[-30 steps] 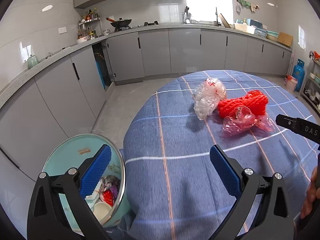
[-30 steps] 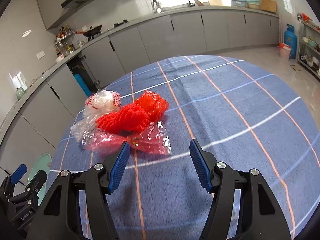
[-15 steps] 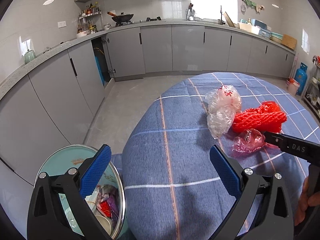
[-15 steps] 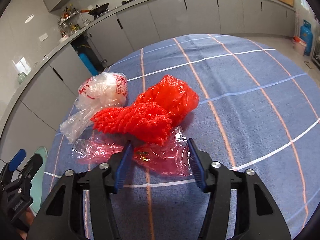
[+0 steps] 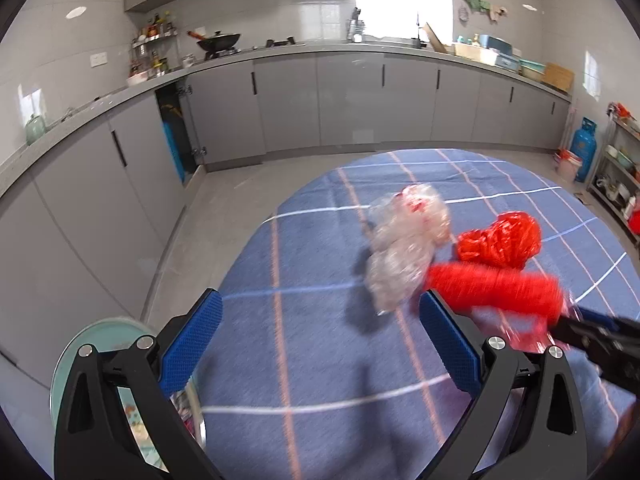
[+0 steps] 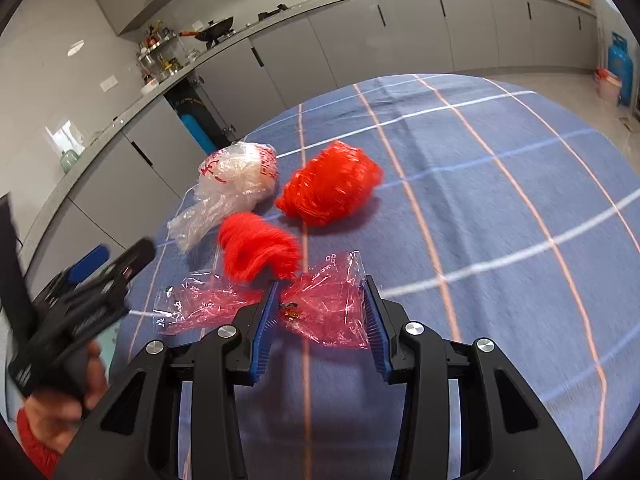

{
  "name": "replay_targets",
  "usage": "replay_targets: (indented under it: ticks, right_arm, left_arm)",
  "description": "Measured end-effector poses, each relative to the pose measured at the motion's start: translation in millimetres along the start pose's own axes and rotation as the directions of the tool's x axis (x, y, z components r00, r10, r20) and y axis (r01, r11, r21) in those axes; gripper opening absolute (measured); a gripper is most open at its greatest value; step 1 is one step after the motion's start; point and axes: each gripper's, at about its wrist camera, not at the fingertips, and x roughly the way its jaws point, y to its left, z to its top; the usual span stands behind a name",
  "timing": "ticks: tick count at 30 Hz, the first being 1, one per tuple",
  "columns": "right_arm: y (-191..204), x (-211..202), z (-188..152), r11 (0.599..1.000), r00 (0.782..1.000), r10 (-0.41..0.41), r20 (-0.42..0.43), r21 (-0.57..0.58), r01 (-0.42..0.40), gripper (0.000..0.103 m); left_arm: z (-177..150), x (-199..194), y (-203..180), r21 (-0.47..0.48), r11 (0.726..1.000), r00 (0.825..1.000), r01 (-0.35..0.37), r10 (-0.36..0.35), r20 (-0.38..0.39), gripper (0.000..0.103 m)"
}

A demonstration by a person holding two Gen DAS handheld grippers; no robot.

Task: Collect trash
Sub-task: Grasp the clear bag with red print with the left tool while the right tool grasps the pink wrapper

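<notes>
Changed since a second ago: my right gripper has dropped onto the pink wrapper with jaws narrowing; my left gripper has slid along the table, so the bin shows less.

Left wrist view
- left gripper: jaws wide apart, nothing between them, above the blue checked cloth.
- trash bin: near left, below the table edge, lid open, scraps already inside.
- clear bag: far right on the cloth, blurred.
- red mesh: just right of the clear bag, blurred.
- red bag: behind the mesh.

Right wrist view
- right gripper: jaws closing, the pink wrapper's right half between them; pads look not yet pressed on it.
- pink wrapper: nearest item, flat on the cloth.
- red mesh, red bag, clear bag: just beyond, close together.

Progress
- done: some trash in the bin.
- left: four pieces on the table; the wrapper looks next.
</notes>
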Motion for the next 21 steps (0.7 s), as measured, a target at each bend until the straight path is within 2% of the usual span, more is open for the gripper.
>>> replay_targets:
  ticks: [3,5,9,11,12,14,15,17,21]
  right_arm:
    - [-12.5,-13.8,-4.5,0.999,0.999,-0.026,0.027,0.026,0.026,0.041]
    - [-20.9,-23.5,-6.6,0.997,0.996,-0.063,0.058,0.043,0.061,0.041]
    - [-32.2,-30.6,-7.2,0.995,0.994,-0.079,0.074,0.072,0.074,0.042]
    - [-35.8,-30.3,-5.3,0.994,0.993,-0.087,0.077,0.075,0.081,0.042]
    - [-38.1,-30.8,-5.3,0.993,0.993,-0.088,0.079,0.083,0.081,0.042]
    - [-41.8,-31.4,-6.0,0.992,0.993,-0.084,0.079,0.096,0.077,0.042]
    - [-42.1,-32.3,-6.8,0.992,0.993,-0.085,0.080,0.098,0.077,0.042]
    - [-43.4,-33.8,-8.5,0.991,0.993,-0.087,0.082,0.105,0.078,0.042]
    - [-45.0,-36.7,-11.6,0.990,0.993,-0.079,0.090,0.122,0.068,0.042]
  left_arm:
    - [5.9,11.8,-9.2,0.004,1.000,1.000,0.014,-0.014,-0.007,0.094]
    - [8.2,20.1,-14.5,0.003,1.000,0.999,0.025,-0.025,-0.024,0.087]
    - [16.1,40.9,-24.0,-0.015,0.998,0.996,0.061,-0.062,-0.060,0.082]
    - [19.0,51.1,-27.7,-0.021,0.997,0.994,0.077,-0.078,-0.080,0.068]
    - [19.6,55.5,-28.5,-0.027,0.996,0.992,0.089,-0.091,-0.091,0.065]
    - [19.4,63.9,-28.9,-0.042,0.992,0.985,0.121,-0.126,-0.115,0.044]
    - [18.0,67.0,-28.1,-0.051,0.990,0.982,0.133,-0.139,-0.128,0.039]
    - [16.0,68.1,-24.8,-0.082,0.983,0.975,0.167,-0.177,-0.134,0.021]
    - [10.4,54.9,-19.8,-0.074,0.979,0.975,0.190,-0.197,-0.101,0.017]
